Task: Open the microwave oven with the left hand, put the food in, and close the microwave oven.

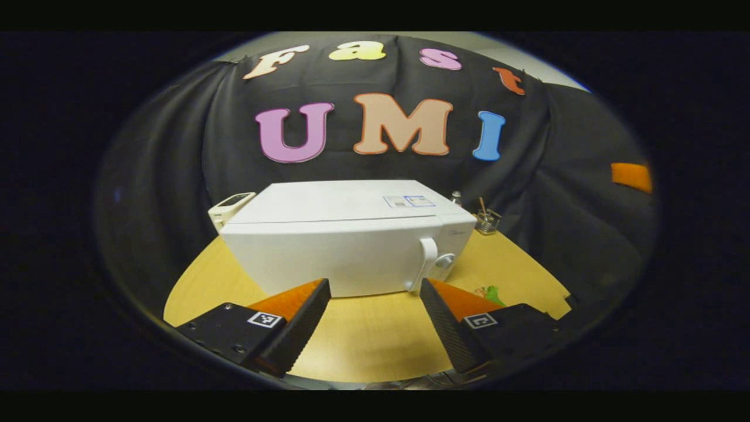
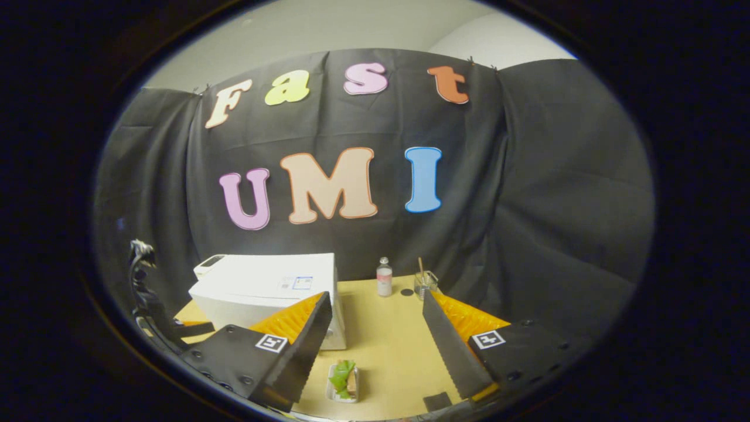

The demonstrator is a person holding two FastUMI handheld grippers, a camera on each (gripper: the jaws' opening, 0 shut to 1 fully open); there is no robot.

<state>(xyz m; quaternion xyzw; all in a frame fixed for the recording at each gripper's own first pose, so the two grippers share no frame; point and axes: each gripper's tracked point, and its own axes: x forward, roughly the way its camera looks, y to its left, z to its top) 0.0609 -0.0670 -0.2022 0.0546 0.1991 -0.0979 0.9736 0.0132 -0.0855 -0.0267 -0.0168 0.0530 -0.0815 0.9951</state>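
Note:
A white microwave oven (image 1: 345, 240) stands on the wooden table (image 1: 375, 340), its door closed and its handle (image 1: 426, 261) near the right front corner. My left gripper (image 1: 375, 287) is open just in front of the oven's door, nothing between its fingers. In the right gripper view the microwave oven (image 2: 269, 290) is at the left and the food (image 2: 344, 378), a small white tray holding something green and brown, lies on the table (image 2: 392, 351) in front of it. My right gripper (image 2: 378, 302) hangs open above the table, the food low between its fingers.
Beyond the oven stand a small bottle (image 2: 384, 276) and a glass jar with a stick (image 2: 426, 282); a dark round spot (image 2: 406, 292) lies between them. A white device (image 1: 231, 206) sits behind the oven's left side. A cabled mount (image 2: 143, 293) shows at the left.

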